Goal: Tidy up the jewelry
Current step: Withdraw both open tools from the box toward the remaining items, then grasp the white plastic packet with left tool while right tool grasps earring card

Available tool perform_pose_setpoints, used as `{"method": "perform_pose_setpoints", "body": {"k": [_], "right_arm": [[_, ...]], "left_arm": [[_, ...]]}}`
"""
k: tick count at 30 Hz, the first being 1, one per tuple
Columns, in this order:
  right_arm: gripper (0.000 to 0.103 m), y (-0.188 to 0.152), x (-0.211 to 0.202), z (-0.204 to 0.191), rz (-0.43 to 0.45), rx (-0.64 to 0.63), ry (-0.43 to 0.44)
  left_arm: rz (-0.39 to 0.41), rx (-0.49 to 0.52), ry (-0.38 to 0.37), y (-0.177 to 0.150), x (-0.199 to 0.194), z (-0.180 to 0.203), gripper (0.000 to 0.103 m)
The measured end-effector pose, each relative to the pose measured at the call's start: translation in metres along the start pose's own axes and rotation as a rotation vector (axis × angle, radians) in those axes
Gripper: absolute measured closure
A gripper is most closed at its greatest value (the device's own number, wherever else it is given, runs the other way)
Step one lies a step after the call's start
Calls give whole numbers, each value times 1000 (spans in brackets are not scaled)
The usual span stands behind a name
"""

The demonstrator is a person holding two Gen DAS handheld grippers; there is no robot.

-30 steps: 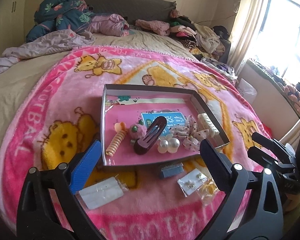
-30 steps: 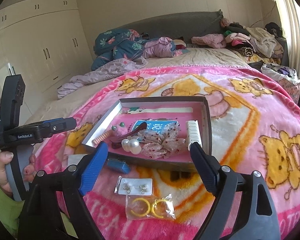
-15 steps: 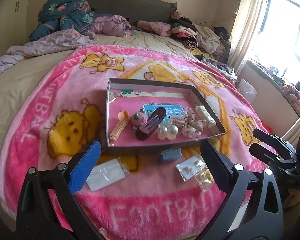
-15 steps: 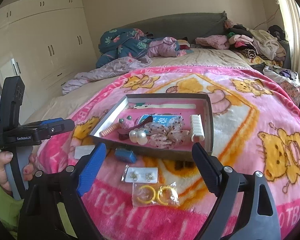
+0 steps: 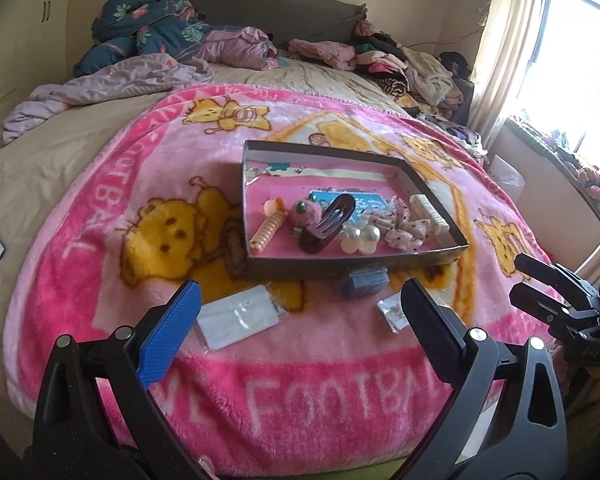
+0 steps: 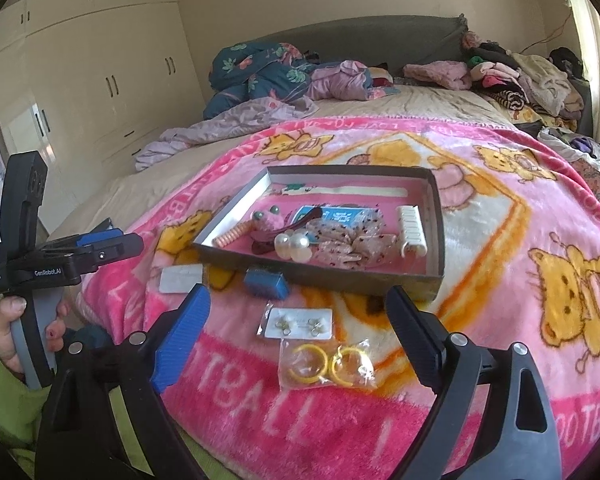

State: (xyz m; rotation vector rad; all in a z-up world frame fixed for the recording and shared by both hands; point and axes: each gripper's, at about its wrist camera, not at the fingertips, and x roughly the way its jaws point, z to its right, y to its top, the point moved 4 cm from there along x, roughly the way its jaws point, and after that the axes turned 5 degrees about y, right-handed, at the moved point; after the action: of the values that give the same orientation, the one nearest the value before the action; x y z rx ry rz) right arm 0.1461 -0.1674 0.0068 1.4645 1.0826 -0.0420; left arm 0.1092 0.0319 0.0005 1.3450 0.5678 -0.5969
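A shallow dark box [image 5: 260,264] [image 6: 436,216] with a pink floor sits on the pink blanket and holds hair clips, a pearl piece [image 5: 360,236] [image 6: 294,245], a bow and a white comb. In front of it lie a blue clip [image 5: 365,280] [image 6: 266,283], a white card packet [image 5: 238,317] [image 6: 180,278], a card of earrings [image 6: 300,323] [image 5: 392,312] and a bag of yellow hoops [image 6: 326,364]. My left gripper [image 5: 300,312] hangs open over the packets near the blanket's front edge. My right gripper [image 6: 298,320] is open above the earring card and hoops, holding nothing.
Crumpled quilts [image 5: 148,40] and piled clothes [image 6: 520,76] lie at the bed's far end. Wardrobes [image 6: 100,80] stand to the left, a curtained window [image 5: 560,60] to the right. A hand in a green sleeve [image 6: 4,332] holds the left gripper's handle.
Both grippers have drawn back from the box toward the blanket's front edge, so the box and packets look smaller and farther. Both stay open and nothing was taken hold of.
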Motion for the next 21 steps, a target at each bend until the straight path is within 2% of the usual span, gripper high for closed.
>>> {"method": "perform_pose_setpoints", "body": {"k": [10,21], "right_arm": [[16,-15,23,-6,-68,-15,21],[15,-29,58,-4,-146,-21,27]], "left_arm": [[-49,-9,48,-21,13,-16,12],[-130,-23,64,-43,40,-26,12]]}}
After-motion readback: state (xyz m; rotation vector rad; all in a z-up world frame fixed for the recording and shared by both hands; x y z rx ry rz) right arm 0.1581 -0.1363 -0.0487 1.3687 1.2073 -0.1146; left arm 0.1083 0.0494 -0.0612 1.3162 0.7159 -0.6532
